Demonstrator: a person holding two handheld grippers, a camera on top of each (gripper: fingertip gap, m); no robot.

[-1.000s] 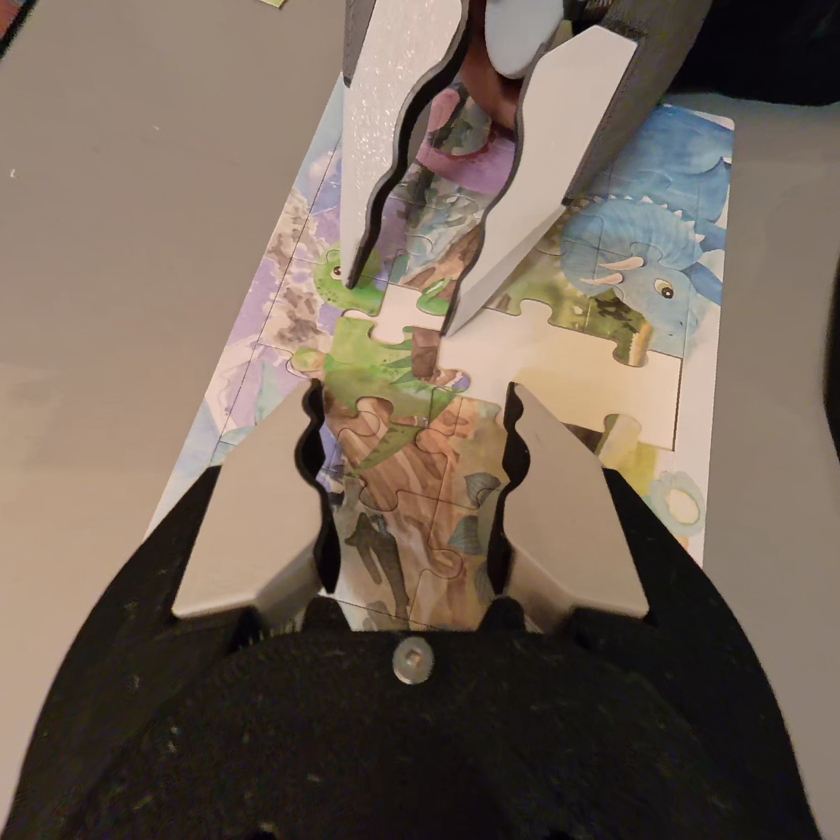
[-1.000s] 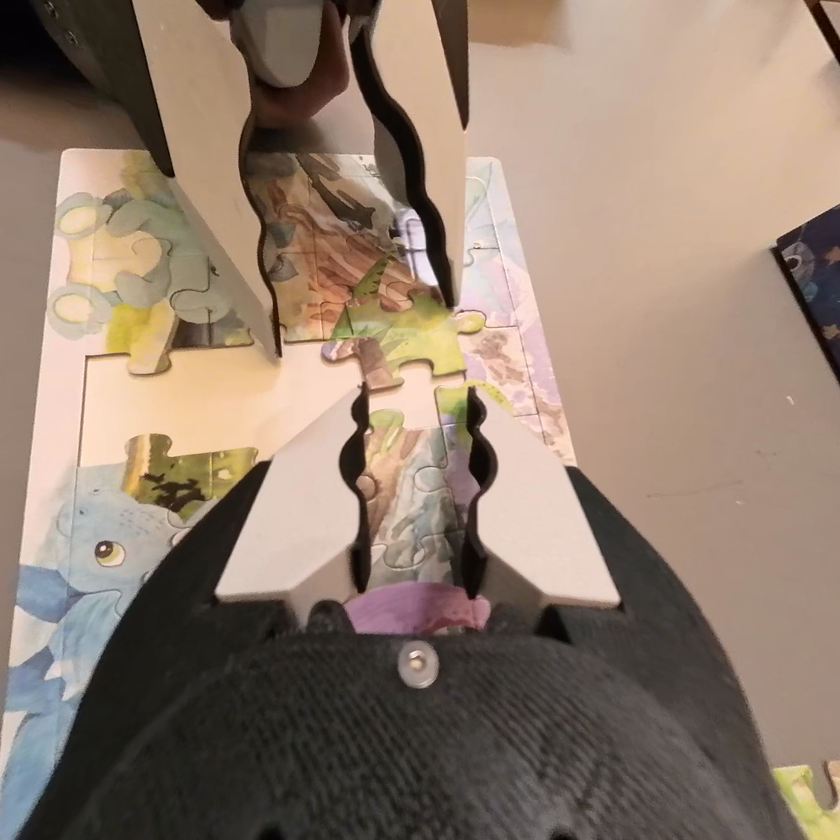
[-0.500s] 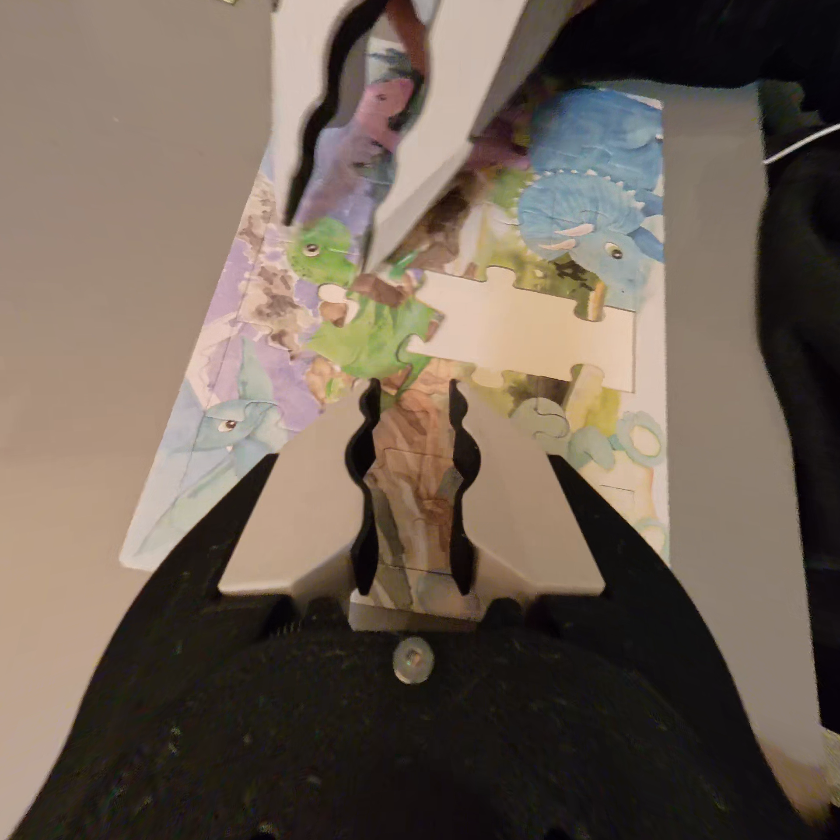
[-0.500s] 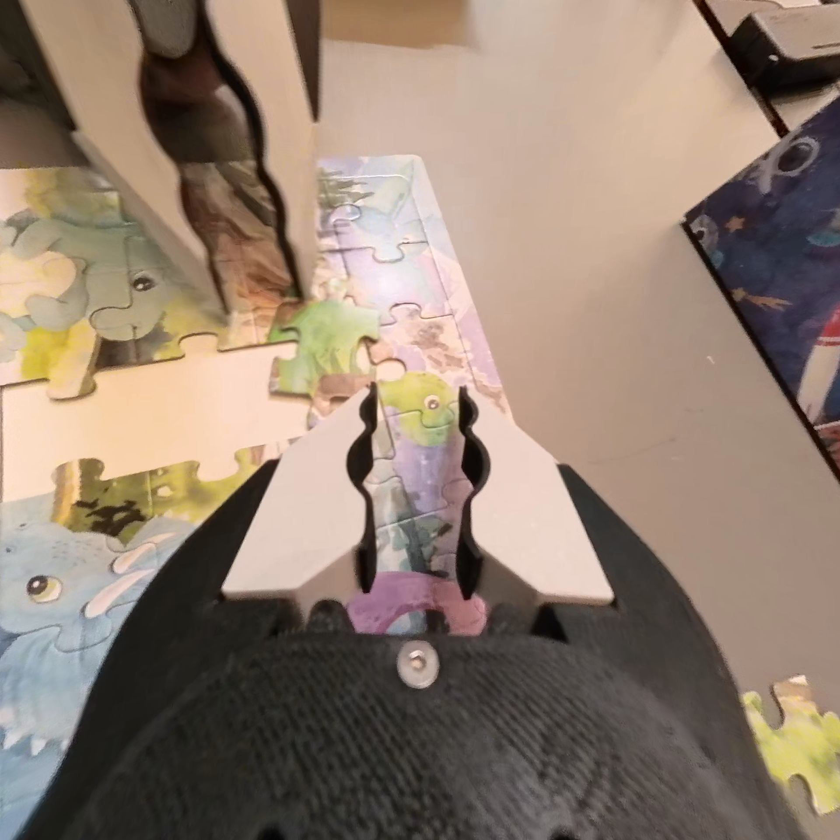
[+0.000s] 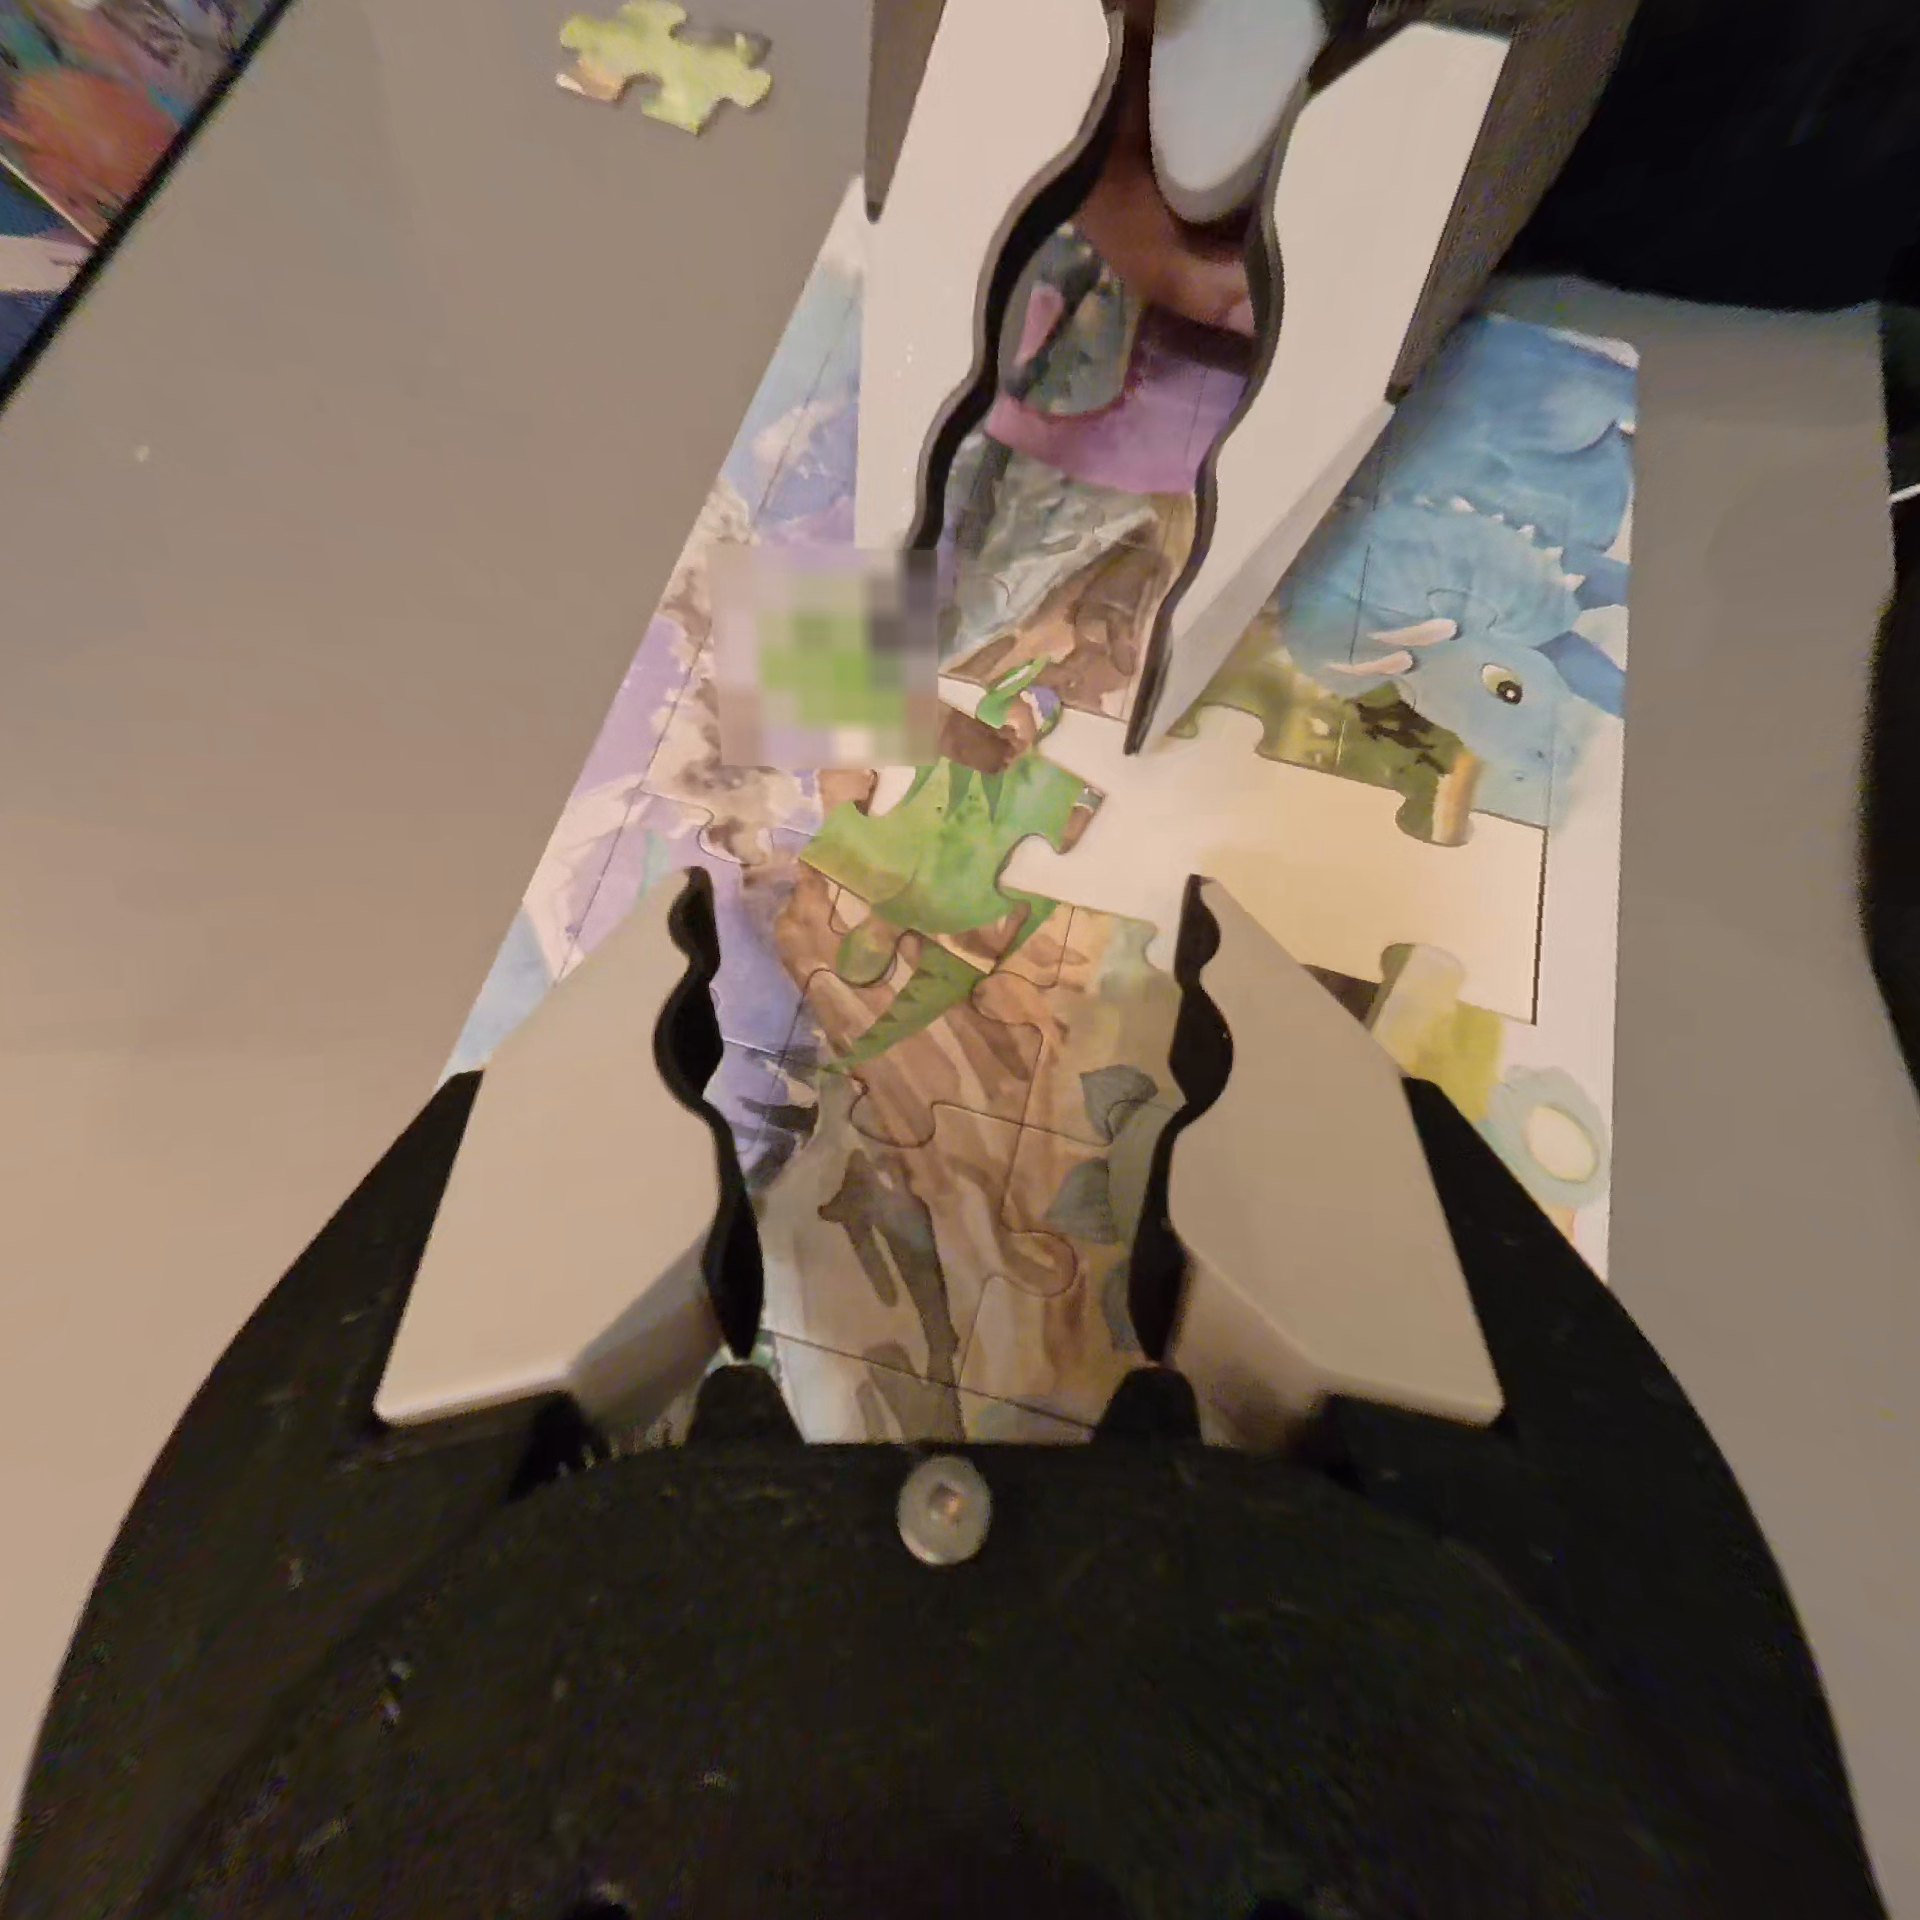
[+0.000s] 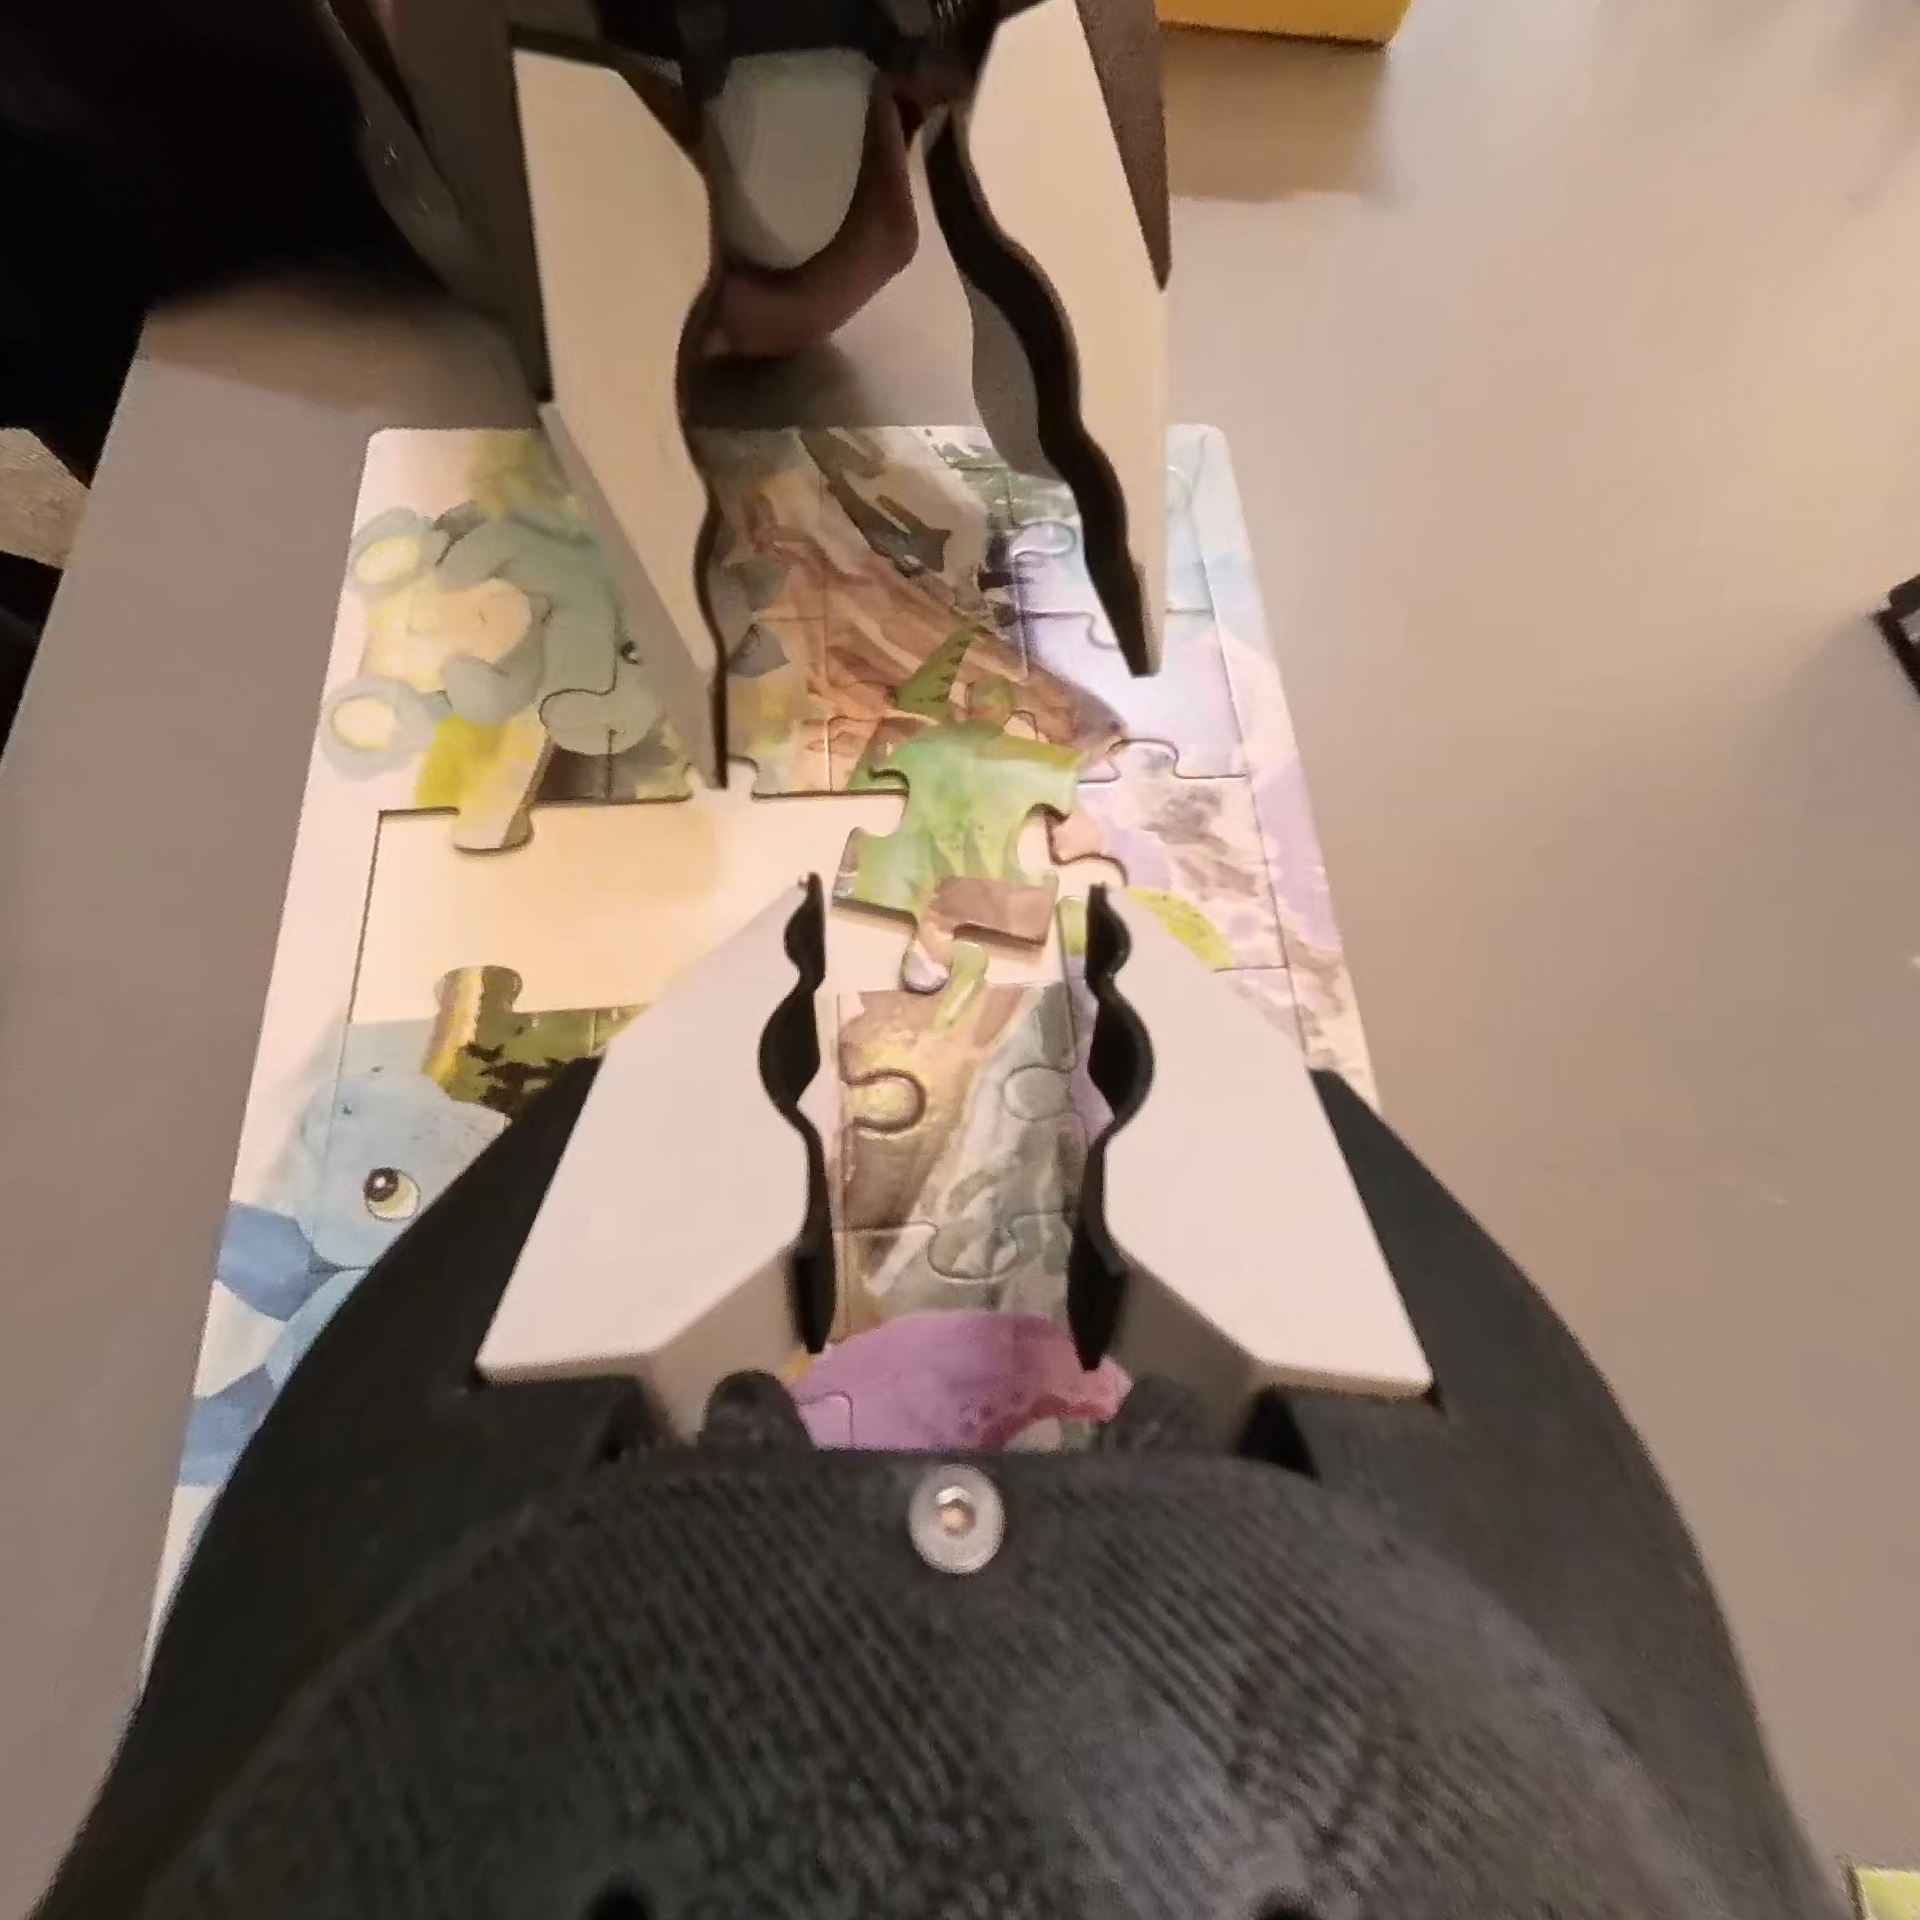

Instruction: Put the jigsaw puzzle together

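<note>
A dinosaur jigsaw lies in its white tray, which also shows in the right wrist view. A bare gap crosses the middle of the picture. A green piece lies askew at the gap's end, not flush. My left gripper is open wide and empty, its tips just short of the green piece. My right gripper is open and empty, its tips close to the piece from the opposite side. Each gripper faces the other: the right, the left.
A loose green piece lies on the grey table beyond the tray. Another dark puzzle sits at the table's far corner. A yellow object is at the far edge in the right wrist view. A person's hand holds each gripper. My two grippers' fingertips are within a few centimetres of each other.
My left gripper's fingers narrowed half a second ago and have spread wide again. Both grippers moved back over the middle of the puzzle. The green piece has turned slightly and still lies askew.
</note>
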